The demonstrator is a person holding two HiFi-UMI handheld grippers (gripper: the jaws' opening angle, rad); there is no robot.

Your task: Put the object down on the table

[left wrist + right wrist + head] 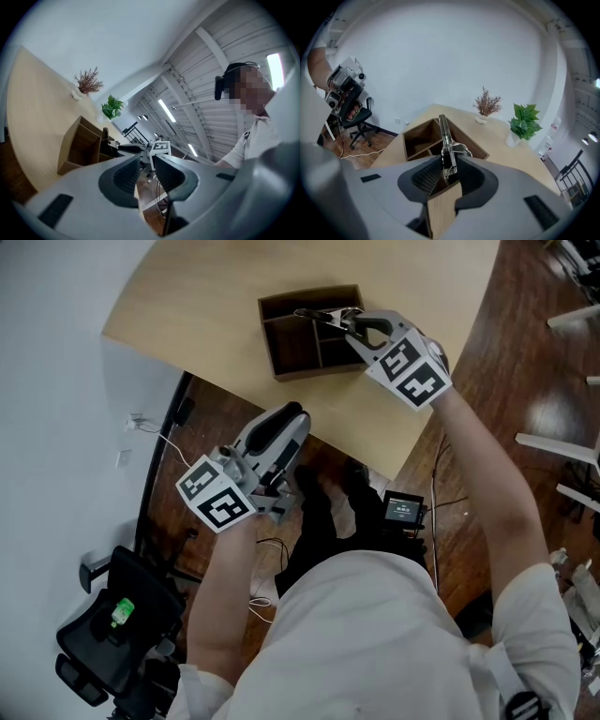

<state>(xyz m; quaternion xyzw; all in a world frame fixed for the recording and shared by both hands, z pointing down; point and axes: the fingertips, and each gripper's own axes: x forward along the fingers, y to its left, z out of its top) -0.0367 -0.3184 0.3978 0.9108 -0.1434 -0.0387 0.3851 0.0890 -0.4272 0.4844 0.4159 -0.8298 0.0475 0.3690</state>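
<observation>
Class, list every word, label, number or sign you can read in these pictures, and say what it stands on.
No readable text anywhere.
Left marker cube on the left hand-held gripper: square patterns, no letters.
Right marker cube on the right hand-held gripper: the same.
Small screen: lit, too small to read.
Green item on the office chair: too blurred.
Metal tool: no marking visible.

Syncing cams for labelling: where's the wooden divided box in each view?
Head view: wooden box top centre, with the right tool over its right end.
Left gripper view: box left of centre, seen side-on, just above the jaws.
Right gripper view: box at centre, directly behind the jaws.
Shared landmark: the table it stands on, light wood in all three views.
</observation>
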